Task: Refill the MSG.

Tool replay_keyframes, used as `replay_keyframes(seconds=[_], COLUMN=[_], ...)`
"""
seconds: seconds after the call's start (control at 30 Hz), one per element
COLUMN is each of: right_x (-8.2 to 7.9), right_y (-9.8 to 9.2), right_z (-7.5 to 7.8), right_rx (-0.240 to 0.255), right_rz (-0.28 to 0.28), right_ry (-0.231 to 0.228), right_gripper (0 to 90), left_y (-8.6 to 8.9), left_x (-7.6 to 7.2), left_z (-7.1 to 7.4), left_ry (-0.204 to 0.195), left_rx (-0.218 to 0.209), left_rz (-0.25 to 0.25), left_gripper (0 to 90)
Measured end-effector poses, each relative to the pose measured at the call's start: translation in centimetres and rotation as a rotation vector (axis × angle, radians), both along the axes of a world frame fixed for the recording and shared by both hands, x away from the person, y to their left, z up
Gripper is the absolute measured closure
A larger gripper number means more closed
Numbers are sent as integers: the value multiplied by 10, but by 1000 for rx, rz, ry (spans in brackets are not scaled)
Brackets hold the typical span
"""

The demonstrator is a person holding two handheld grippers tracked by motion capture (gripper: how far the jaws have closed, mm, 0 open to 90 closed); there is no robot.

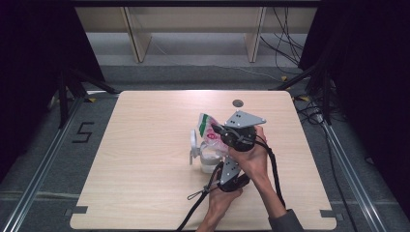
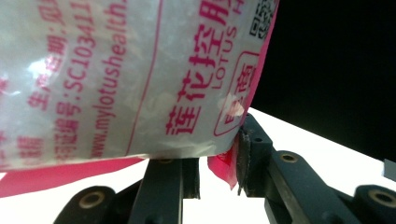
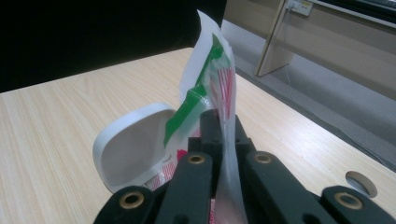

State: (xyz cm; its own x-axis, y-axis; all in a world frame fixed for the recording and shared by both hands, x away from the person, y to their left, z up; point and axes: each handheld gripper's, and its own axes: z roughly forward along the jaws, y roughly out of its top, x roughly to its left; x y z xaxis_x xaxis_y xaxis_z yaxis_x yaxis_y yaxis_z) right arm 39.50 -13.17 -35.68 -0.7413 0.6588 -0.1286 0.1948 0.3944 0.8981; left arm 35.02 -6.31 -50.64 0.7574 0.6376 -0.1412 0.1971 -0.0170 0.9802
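Desk [image 1: 145, 183]: light wood top, with a round cable hole [image 1: 237, 103] near its far edge, at about 12 o'clock from the work.
Container [image 1: 209, 159]: a white tub just right of the desk's centre, its hinged white lid [image 1: 194, 140] standing open at the tub's 10 o'clock.
Bag [image 1: 209, 129]: a white plastic pouch with pink print and a green band, held up over the tub, tilted toward 11 o'clock.
Right gripper [image 1: 220, 130]: at 3 o'clock of the bag, grey plate on top; in the right gripper view its jaws are pressed together on the bag's thin edge [image 3: 223, 116].
Left gripper [image 1: 220, 170]: at 5 o'clock of the tub, low near the desk; in the left gripper view its jaws stand partly apart, the right-hand one against a pink corner of the bag [image 2: 140, 84]; whether they pinch it I cannot tell.
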Motion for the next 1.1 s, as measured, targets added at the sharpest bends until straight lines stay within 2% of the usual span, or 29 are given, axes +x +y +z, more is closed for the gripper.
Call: replay_keyframes(seconds=[0.17, 0.2, 0.33, 0.43, 0.47, 0.53, 0.6, 0.63, 0.7, 0.8, 0.87, 0.9, 0.97, 1.03, 1.07, 1.1], right_x=[-1, 0, 0, 0, -1, 0, -1, -1, 0, 0, -1, -1, 0, 2, 1, 2], right_y=[2, 2, 4, 5, 4, 4, 5, 4, 3, 6, 5, 5, 6, 7, 8, 7], right_z=[-1, 0, 0, 1, 1, 1, 1, 1, 1, 0, 1, 1, -1, -1, -1, 0], right_rx=[10, -2, -15, -23, -13, -16, -26, -11, -9, -32, -16, -7, -26, -40, -33, -26], right_rz=[-16, 0, -2, 11, -9, -3, 10, -2, 2, 2, 5, 0, 2, 13, 10, 9], right_ry=[5, -1, -7, 9, -3, -9, 9, 14, -13, -29, 0, -2, -6, 1, 14, 8], right_gripper=[900, 900, 900, 900, 900, 900, 900, 900, 900, 900, 900, 900, 900, 900, 900, 900], left_y=[0, 0, 0, 1, 1, 0, 0, 0, 0, 0, 0, 0, 0, 0, 0, 0], left_x=[0, 0, 0, -1, -1, -1, -1, -1, -1, -1, -1, -1, -2, -1, -1, -2], left_z=[0, 0, 1, 2, 1, 1, 1, 1, 2, 1, 2, 2, 2, 1, 2, 2], left_ry=[-1, -2, 0, 1, -3, -3, -5, -7, -6, -4, -7, -6, 4, -4, -5, -3], left_rx=[-5, -6, -9, 6, -2, -9, -9, -8, -9, -11, -10, -11, 0, -13, -14, -7], left_rz=[0, 1, 1, 12, 5, -1, 1, 1, 0, 1, 3, 2, 8, 1, 2, 8], left_gripper=[730, 730, 730, 730, 731, 730, 730, 731, 731, 731, 730, 730, 730, 730, 730, 730])
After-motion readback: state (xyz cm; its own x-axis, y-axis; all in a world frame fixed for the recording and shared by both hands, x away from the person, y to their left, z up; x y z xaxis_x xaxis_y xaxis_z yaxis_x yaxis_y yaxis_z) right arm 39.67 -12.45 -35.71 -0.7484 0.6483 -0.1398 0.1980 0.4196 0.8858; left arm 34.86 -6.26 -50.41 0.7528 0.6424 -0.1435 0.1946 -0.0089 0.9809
